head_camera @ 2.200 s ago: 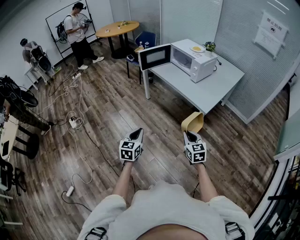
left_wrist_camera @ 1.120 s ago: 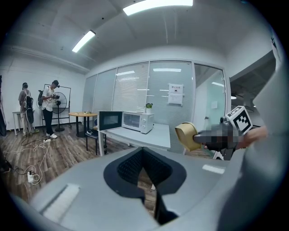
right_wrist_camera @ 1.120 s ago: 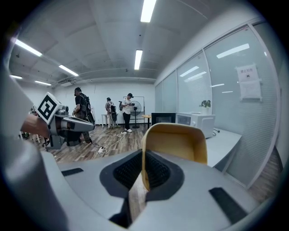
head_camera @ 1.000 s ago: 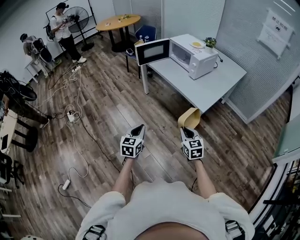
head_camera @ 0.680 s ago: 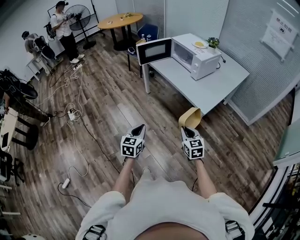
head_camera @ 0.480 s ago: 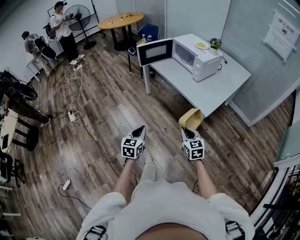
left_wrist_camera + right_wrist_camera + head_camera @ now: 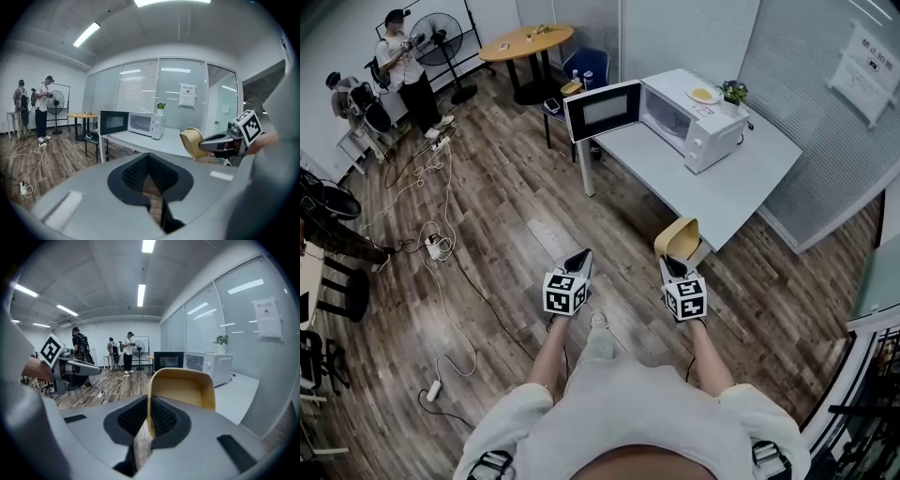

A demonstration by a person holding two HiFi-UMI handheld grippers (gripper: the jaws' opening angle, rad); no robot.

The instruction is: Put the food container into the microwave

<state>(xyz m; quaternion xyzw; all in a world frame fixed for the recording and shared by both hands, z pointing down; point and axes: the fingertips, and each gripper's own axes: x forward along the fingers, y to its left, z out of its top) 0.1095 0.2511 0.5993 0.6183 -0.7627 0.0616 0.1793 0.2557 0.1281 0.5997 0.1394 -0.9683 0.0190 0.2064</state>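
Observation:
My right gripper is shut on the rim of a tan food container, which tilts forward with its hollow facing up; the container fills the middle of the right gripper view, clamped by its left wall. The left gripper is shut with nothing in it, and its closed jaws show in the left gripper view. A white microwave stands on a grey table ahead, its dark door swung wide open to the left. The microwave lies well beyond both grippers.
A small plate and a potted plant rest on top of the microwave. A round wooden table, a blue chair, a fan and two people stand at the far left. Cables and a power strip trail across the wooden floor.
I have walked closer to the table: the microwave and table have grown and shifted toward me. Both grippers keep the same pose, the container still clamped in the right one.

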